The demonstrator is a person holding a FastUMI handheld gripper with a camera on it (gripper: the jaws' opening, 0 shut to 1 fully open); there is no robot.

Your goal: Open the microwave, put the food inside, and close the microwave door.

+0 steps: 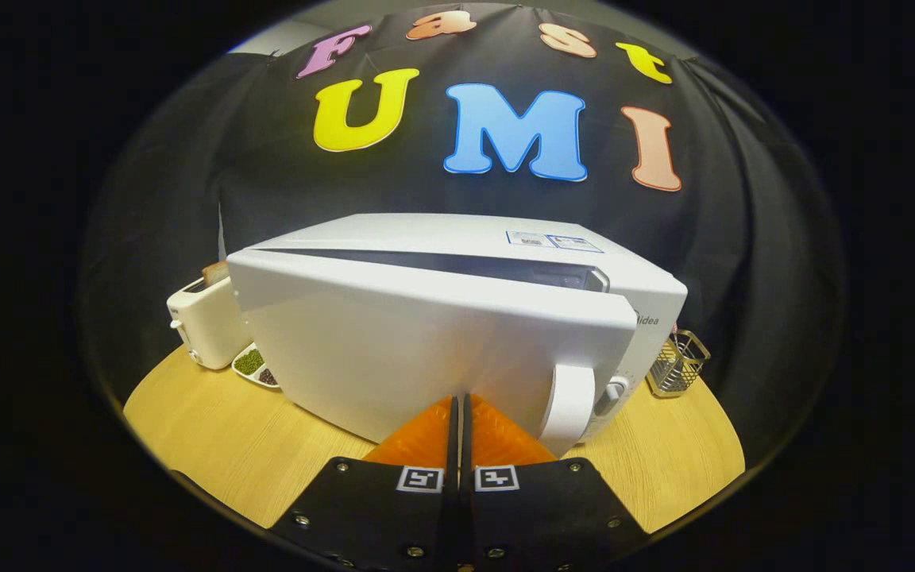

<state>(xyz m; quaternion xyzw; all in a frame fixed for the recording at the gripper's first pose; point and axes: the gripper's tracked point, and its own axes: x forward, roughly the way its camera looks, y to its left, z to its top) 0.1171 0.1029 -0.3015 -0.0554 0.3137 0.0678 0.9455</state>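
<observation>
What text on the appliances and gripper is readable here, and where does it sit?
"idea": tail of a brand word on the microwave front, beside the door; its start is hidden behind the door edge.
Stickers on the microwave top: too small to read.
Square markers on the gripper: patterns, no text. Its fingers are closed together, tips at the door.
Toaster: nothing legible.

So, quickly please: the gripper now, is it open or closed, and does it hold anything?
Gripper: closed, orange fingers together with nothing between them, tips at the partly open door of the white microwave.
</observation>
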